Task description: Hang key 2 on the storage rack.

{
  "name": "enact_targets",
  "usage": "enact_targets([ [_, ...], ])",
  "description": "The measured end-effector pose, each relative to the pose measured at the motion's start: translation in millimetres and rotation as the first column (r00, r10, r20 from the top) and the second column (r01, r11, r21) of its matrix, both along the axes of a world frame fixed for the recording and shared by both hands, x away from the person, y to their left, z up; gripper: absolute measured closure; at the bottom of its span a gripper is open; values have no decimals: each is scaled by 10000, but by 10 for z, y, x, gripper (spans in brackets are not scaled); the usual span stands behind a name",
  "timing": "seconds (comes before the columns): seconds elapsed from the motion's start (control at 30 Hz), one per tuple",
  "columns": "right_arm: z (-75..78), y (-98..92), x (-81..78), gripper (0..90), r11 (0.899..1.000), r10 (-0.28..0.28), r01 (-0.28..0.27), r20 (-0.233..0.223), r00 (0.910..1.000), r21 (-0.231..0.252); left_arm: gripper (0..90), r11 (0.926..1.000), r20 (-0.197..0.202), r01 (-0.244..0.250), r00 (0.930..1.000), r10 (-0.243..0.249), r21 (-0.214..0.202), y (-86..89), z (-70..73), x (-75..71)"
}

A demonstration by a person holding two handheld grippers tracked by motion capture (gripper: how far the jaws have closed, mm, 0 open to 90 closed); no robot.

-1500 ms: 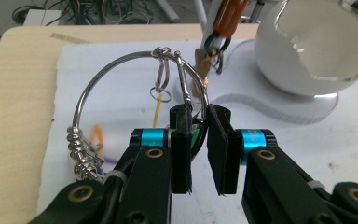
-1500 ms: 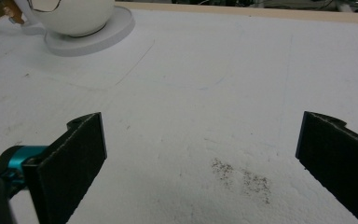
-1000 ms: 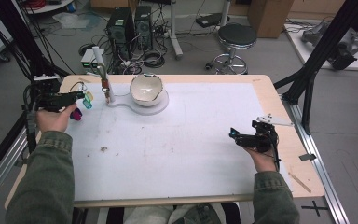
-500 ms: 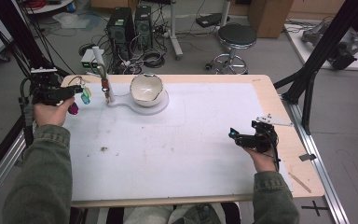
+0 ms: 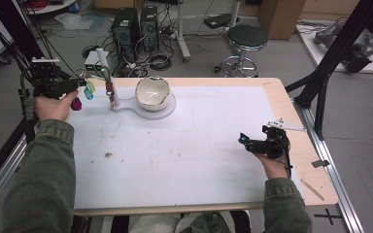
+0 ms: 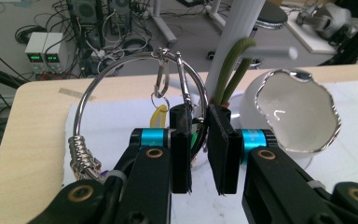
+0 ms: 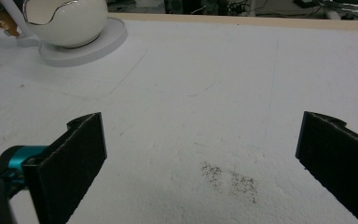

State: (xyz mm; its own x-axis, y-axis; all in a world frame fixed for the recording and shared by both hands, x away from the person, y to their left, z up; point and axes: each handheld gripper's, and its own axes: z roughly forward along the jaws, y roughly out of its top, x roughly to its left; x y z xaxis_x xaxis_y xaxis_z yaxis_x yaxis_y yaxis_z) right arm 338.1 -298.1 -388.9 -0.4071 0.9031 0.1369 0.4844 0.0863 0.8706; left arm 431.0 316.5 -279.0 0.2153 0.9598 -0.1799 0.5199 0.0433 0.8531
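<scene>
At the far left edge of the tabletop (image 5: 281,104), the left gripper (image 6: 198,116) has its jaws closed on a large silver metal key ring (image 6: 121,88) hung with clips and small coloured tags, holding it above the surface. Just beside it stand a white post with olive-green stems (image 6: 235,51) and a white egg-shaped bowl with a jagged silver rim (image 5: 152,91) on a round base. Near the right edge, the right gripper (image 5: 245,141) rests with jaws wide open, holding nothing.

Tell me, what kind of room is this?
Probably a lab or workshop: computer towers and tangled cables sit on the floor behind the table, beside a stool and power supplies.
</scene>
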Motion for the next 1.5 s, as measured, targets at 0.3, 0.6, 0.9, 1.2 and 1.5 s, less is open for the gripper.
enact_targets([
  [0.3,12,-16,-10,7,10000,20,-21,75,10000,62,792,10000,8,17,10000,-17,-35,-68,90,102],
  [0.6,11,-21,-12,7,10000,-2,2,37,10000,84,791,9999,-26,164,9999,-164,-30,-115,150,148],
  [0.9,9,-9,-13,7,10000,73,-73,33,10000,41,790,9977,-315,672,9972,-672,-15,-249,97,197],
  [1.2,5,-13,-14,7,9999,119,-120,22,9999,68,789,9970,-489,720,9961,-733,-289,-279,-37,227],
  [1.5,-5,-5,-9,7,9999,130,-130,-52,9999,19,788,9963,-733,739,9943,-769,-428,-240,-131,265],
])
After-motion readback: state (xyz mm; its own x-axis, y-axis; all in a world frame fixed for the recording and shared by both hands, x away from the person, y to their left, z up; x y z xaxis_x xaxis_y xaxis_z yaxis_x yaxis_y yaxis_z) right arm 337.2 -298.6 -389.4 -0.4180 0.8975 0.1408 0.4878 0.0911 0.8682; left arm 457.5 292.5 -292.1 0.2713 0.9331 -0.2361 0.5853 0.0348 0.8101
